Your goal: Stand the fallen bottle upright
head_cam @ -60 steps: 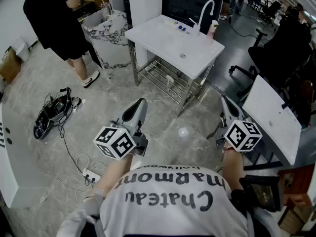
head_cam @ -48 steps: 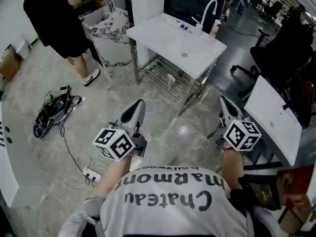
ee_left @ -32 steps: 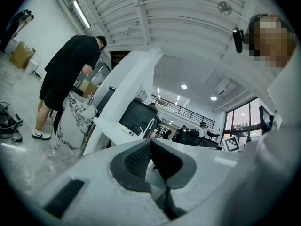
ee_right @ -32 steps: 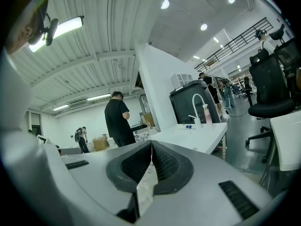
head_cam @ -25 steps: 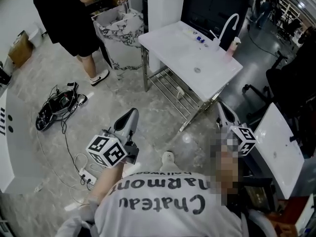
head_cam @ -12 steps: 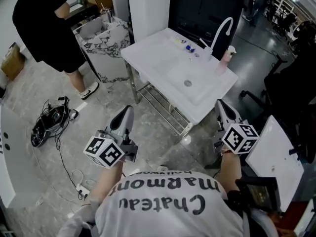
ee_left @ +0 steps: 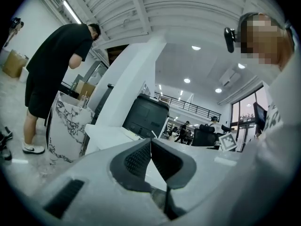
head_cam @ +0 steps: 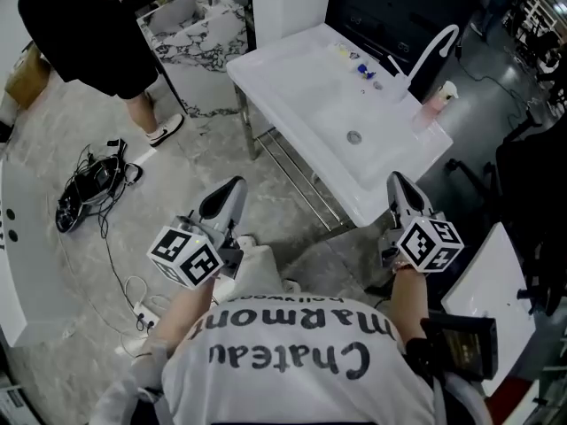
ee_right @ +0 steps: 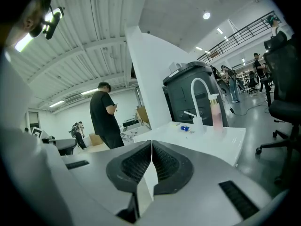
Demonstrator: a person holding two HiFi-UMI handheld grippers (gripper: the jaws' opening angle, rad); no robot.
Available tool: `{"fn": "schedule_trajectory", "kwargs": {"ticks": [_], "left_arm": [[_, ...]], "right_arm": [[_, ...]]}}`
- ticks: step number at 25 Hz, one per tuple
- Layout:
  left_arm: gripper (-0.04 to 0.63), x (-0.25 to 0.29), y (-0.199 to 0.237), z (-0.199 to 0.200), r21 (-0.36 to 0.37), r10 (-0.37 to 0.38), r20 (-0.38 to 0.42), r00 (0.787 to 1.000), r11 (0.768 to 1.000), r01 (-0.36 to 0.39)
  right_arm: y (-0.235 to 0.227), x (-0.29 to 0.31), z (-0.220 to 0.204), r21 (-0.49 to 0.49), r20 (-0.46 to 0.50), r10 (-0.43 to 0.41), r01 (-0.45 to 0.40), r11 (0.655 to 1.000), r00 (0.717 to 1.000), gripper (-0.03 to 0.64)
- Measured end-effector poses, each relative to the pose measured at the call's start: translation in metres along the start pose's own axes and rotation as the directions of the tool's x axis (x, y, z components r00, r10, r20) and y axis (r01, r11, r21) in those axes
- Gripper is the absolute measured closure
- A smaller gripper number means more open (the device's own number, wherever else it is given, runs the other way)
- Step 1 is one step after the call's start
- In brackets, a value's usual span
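Ahead, the smooth white rectangular tabletop (head_cam: pixel 292 78) carries a sunken basin (head_cam: pixel 332 113) with a round drain (head_cam: pixel 353 136). The left hand-held gripper (head_cam: pixel 233 187) and the right hand-held gripper (head_cam: pixel 395 180) both show ribbed black pads (ee_right: pixel 136 163) pressed together, empty. Beside the curved white faucet (head_cam: pixel 431 47) a slim pink bottle (head_cam: pixel 431 112) stands upright.

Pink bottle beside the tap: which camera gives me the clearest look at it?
The right gripper view: it shows the pink bottle side-on, upright beside the tap, pump top visible. The head view catches it only from above, small, at the far edge of the sink. The left gripper view misses it.
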State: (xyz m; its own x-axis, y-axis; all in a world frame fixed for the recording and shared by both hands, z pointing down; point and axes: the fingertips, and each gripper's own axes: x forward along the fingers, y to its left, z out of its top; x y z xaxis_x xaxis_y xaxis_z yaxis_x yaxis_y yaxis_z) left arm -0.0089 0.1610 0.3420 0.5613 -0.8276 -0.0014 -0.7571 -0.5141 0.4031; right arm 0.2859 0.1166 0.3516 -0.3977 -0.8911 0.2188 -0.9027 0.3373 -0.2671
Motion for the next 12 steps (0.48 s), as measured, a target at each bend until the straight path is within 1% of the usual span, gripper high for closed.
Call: {"fn": "schedule_trajectory", "kwargs": {"ticks": [2,4,8,9,12], "left_arm": [[0.581,0.011,0.011,0.000,0.011,-0.004,-0.019,1.000,1.000,0.004],[0.581,0.024,0.025,0.002,0.018,-0.010,-0.037,0.999,1.000,0.010],[0.581,0.055,0.062,0.015,-0.043,-0.041,-0.035,0.999,0.998,0.040],[0.581,0.063,0.072,0.022,-0.045,-0.055,-0.037,0.998,0.998,0.053],[0.581,0.088,0.100,0.048,-0.005,-0.099,-0.031,0.995,0.995,0.099]], "right_arm": [[-0.005,0.010,-0.006,0.018,-0.012,-0.018,0.018,1.000,1.000,0.601],[-0.010,0.021,-0.005,0.052,-0.004,-0.037,0.037,0.998,0.999,0.601],[-0.008,0.053,0.004,0.077,0.009,-0.074,0.073,0.994,0.997,0.601],[-0.006,0.062,0.007,0.074,0.014,-0.086,0.085,0.994,0.996,0.601],[-0.002,0.090,0.025,0.068,0.057,-0.133,0.129,0.989,0.989,0.601]]}}
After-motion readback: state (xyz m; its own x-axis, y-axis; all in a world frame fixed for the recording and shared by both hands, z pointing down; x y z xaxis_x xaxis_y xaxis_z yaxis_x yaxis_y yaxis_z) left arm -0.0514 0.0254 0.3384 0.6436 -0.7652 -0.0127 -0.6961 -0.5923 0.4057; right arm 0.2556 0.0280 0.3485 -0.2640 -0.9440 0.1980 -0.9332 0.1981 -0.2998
